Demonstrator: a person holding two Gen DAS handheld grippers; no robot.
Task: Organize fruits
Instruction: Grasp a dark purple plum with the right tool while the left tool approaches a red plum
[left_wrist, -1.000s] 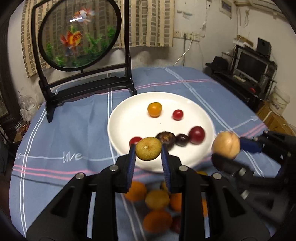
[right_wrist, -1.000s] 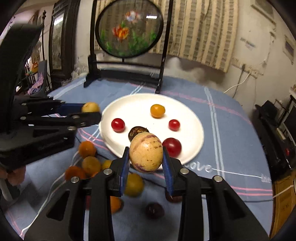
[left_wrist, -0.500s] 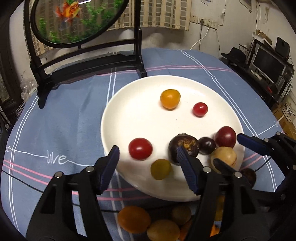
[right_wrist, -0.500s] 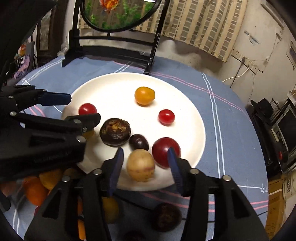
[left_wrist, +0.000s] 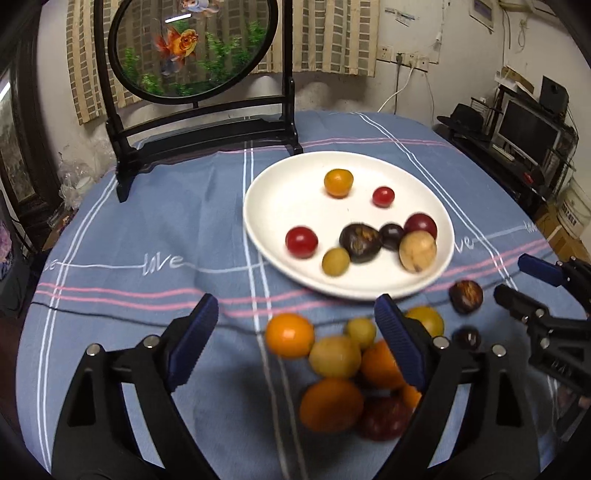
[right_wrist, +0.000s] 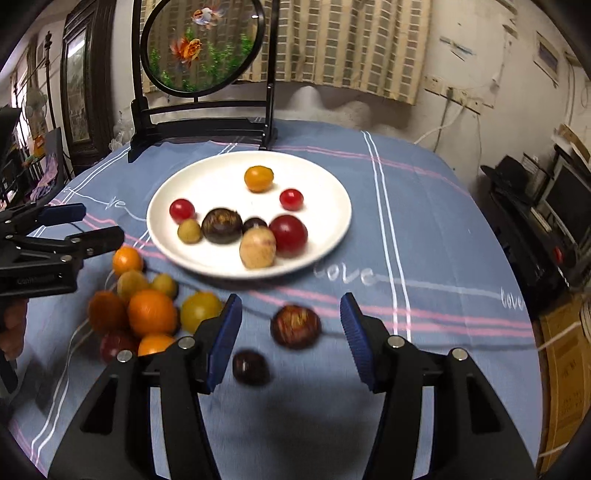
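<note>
nearest the left wrist camera, the left gripper (left_wrist: 293, 338) hangs with its blue-padded jaws spread wide and nothing between them, above a loose heap of fruit (left_wrist: 347, 373) on the blue striped tablecloth (left_wrist: 147, 229): oranges, yellowish round fruits and a dark red one, bunched and touching. the right gripper (right_wrist: 291, 338) is likewise released, jaws wide apart and empty, over a brown-red passion fruit (right_wrist: 295, 326) and a small dark fruit (right_wrist: 251, 367) that lie on the cloth just apart from each other, to the right of the heap.

just beyond the heap sits the white plate (left_wrist: 277, 192). on its near half are a red tomato (left_wrist: 301, 242), a small yellow-green fruit (left_wrist: 335, 261), a dark wrinkled passion fruit (left_wrist: 360, 238), a small dark plum (left_wrist: 392, 235), a tan speckled fruit (left_wrist: 417, 252) and a deep red plum (left_wrist: 421, 226); the last four are clustered and touching or nearly so. farther back on the plate, an orange tomato (left_wrist: 338, 182) and a small cherry tomato (left_wrist: 383, 196) lie apart.

behind the plate stands a round goldfish screen (left_wrist: 192, 48) in a black wooden stand, with a curtain (left_wrist: 332, 37) behind it.
</note>
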